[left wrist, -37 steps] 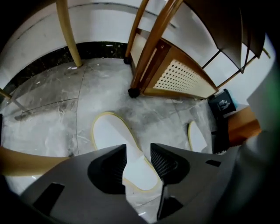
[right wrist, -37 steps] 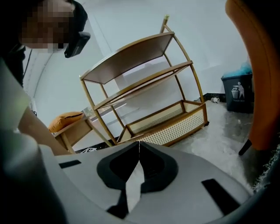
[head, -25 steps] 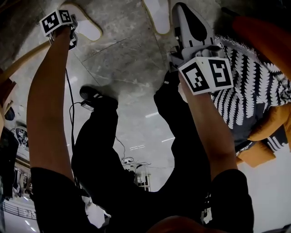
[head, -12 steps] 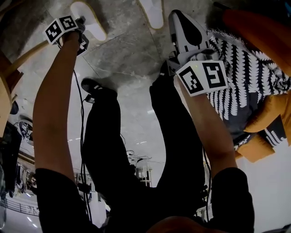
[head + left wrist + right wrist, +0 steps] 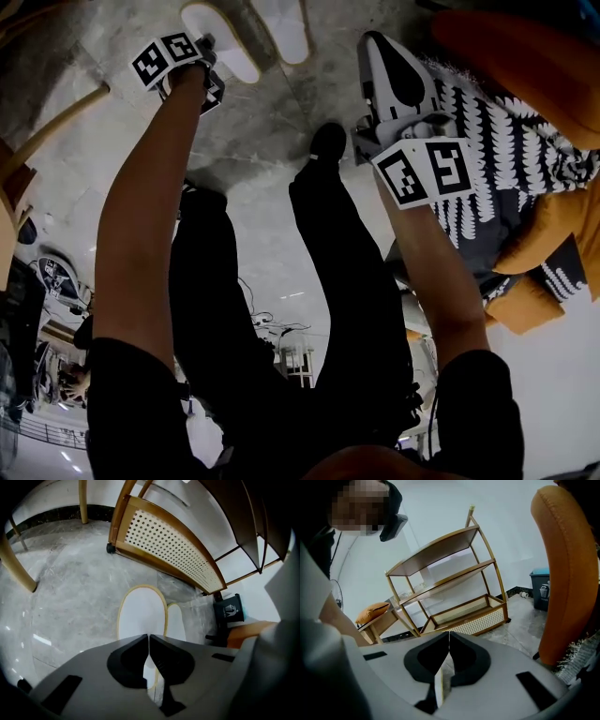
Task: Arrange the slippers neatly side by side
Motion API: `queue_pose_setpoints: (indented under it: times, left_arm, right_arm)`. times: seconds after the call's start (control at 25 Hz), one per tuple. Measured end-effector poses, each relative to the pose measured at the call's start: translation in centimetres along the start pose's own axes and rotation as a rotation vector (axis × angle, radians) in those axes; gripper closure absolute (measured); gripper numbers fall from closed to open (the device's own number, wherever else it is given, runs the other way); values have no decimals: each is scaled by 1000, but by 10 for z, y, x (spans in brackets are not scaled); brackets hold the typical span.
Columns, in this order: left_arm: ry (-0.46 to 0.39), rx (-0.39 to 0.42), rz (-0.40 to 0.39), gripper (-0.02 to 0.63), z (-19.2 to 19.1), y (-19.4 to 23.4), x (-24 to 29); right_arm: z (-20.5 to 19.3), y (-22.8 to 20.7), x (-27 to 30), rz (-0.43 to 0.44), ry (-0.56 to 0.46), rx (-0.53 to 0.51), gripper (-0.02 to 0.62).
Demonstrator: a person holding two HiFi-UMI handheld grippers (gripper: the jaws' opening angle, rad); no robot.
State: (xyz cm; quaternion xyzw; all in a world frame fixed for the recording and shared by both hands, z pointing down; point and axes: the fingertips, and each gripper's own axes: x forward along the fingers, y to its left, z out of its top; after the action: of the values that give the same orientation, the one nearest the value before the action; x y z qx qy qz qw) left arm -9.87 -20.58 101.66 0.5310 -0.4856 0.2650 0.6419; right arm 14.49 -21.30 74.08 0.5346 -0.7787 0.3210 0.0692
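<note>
Left tool [image 5: 206, 47] at the left slipper [image 5: 225, 42]'s heel, right slipper [image 5: 281, 28] just beside.

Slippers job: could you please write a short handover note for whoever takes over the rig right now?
Left gripper: jaws have just been closing and are shut on the left slipper's edge.
Right gripper: jaws shut, clear of both slippers.
Right slipper lies on the floor close beside the left one.
Done: pair sits close together.
Left: align them evenly, then release.

The left slipper [image 5: 140, 613] sits just beside the right slipper [image 5: 176, 623]. The shelf unit [image 5: 168, 545] stands behind both. The bin [image 5: 229, 607] stands off its right end.
</note>
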Motion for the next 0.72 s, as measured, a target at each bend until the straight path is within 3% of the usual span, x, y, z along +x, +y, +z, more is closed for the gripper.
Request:
queue_pose_setpoints:
  times: [0.72]
  left_arm:
    - [3, 25, -69, 582, -2, -28, 61]
  right_arm:
    - [-28, -35, -1, -24, 7, 57, 563]
